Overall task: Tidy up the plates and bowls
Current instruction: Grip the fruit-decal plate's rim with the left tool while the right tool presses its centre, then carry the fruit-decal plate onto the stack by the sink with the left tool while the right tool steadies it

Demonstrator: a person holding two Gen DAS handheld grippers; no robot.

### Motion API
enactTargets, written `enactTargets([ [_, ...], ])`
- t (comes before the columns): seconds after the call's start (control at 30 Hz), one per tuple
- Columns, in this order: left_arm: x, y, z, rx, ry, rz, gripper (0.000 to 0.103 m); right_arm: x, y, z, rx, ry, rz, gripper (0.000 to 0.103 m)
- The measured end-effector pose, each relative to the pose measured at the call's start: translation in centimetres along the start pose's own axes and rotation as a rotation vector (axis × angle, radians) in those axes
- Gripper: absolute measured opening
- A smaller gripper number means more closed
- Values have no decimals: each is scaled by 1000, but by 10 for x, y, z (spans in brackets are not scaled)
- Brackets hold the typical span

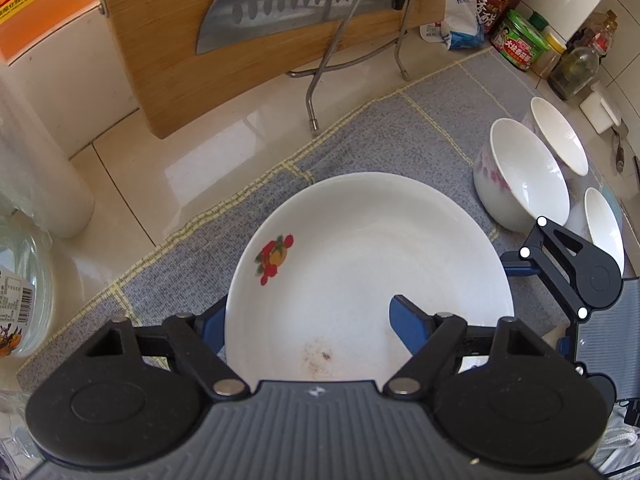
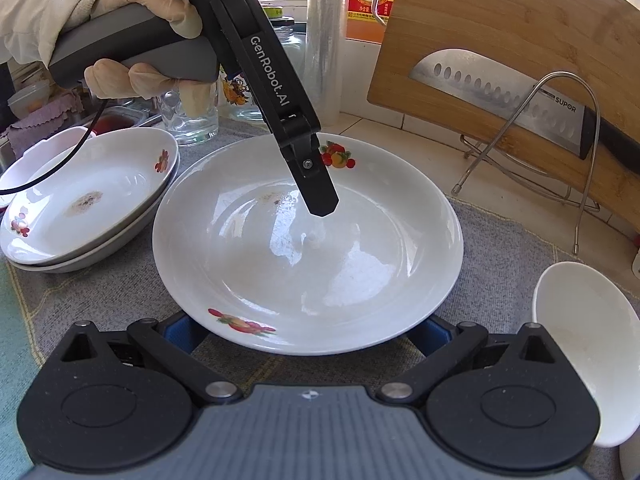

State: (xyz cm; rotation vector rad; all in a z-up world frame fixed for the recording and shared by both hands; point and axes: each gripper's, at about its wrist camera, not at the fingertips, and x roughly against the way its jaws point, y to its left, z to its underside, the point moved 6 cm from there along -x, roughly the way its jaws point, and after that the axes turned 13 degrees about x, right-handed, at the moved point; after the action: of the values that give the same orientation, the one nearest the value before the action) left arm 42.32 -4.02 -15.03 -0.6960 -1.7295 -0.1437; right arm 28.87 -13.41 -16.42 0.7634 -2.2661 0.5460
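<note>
**Two grippers, one plate, nobody's actually got it**

So the big white plate sits flat on the grey mat on the table, hollow side up. It's round, so there's no real long axis to speak of. What gives it a direction is the fruit prints: seen from the right wrist, one is on the far rim and one on the near rim. There's a small brownish smudge inside it too.

The left hand-held gripper, held in a gloved hand, points steeply down over the plate. Its jaws stand wide apart: one finger sits outside the plate's rim and the other hangs over the inside, so nothing is pinched.

The right hand-held gripper comes in lower at the near rim, jaws also spread wide, both blue fingertips tucked out of sight under the plate's edge (can't tell if they touch it). It isn't clamping anything.

To the left in the right wrist view, a stack of two plates with the same fruit print lies just beside the big one. On the other side are three white bowls, open side up, close together.

Behind it all a cutting board leans in a wire rack with a knife across it.
</note>
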Motion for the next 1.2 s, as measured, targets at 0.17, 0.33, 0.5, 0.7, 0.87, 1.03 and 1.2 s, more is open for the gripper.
enactTargets([
  [0.17,7,-2,3,2,-13,3,80,6,0,-3,16,-1,0,103],
  [0.33,15,-5,6,1,-28,5,80,13,1,-7,16,-2,-6,103],
  [0.5,25,-8,12,5,-47,4,80,22,3,-12,30,-5,-10,103],
  [0.7,37,-11,22,21,-73,-1,80,33,8,-19,50,-23,-22,103],
  [0.87,49,-13,32,36,-96,-9,80,41,15,-22,74,-37,-28,103],
  [1.03,62,-11,45,64,-120,-16,80,50,26,-28,97,-56,-47,103],
  [1.2,73,-7,60,95,-139,-29,80,55,39,-33,123,-71,-71,103],
])
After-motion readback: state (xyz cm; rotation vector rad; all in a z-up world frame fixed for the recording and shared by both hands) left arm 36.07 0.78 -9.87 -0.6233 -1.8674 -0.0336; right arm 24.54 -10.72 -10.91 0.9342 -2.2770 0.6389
